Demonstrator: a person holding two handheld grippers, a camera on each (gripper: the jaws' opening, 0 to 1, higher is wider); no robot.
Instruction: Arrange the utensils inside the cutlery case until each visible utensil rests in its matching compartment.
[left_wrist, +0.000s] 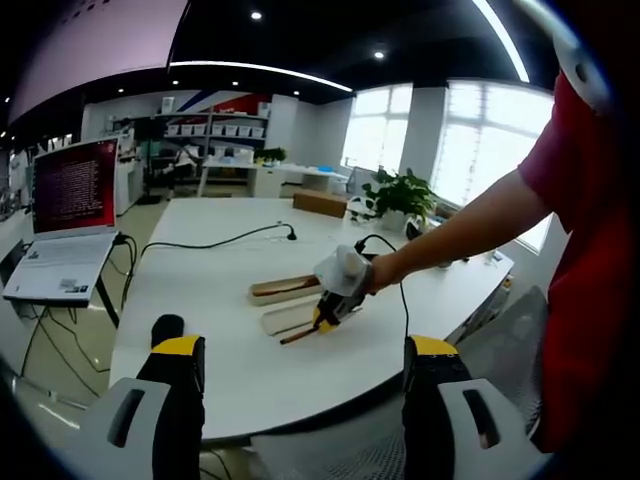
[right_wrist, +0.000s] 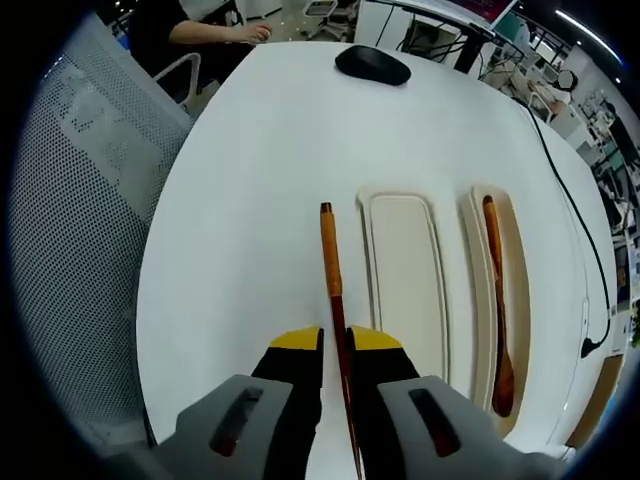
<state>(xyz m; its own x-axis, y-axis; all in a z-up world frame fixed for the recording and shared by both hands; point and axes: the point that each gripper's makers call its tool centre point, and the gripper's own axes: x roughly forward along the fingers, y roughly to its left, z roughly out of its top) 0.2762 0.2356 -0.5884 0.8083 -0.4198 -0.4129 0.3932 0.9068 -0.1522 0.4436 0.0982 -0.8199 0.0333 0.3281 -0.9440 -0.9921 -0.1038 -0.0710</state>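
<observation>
Right gripper view: a chopstick is held, not yet in the case.
The right gripper (right_wrist: 335, 345) pinches a wooden chopstick (right_wrist: 331, 270) above the white table (right_wrist: 250, 150), just beside the empty case tray (right_wrist: 405, 270); the wooden spoon (right_wrist: 497, 300) lies in the other tray (right_wrist: 520, 250). The left gripper (left_wrist: 300, 385) hangs apart with spread jaws. Next, I judge, shift the chopstick sideways over the empty tray and release.

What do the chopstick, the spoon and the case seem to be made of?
Chopstick: probably wood, reddish-brown with a slight sheen, held in the right tongs.
Spoon: also looks wooden, darker brown and glossy, perhaps lacquered.
Case: cream, smooth and matte with rounded edges, likely plastic.
</observation>
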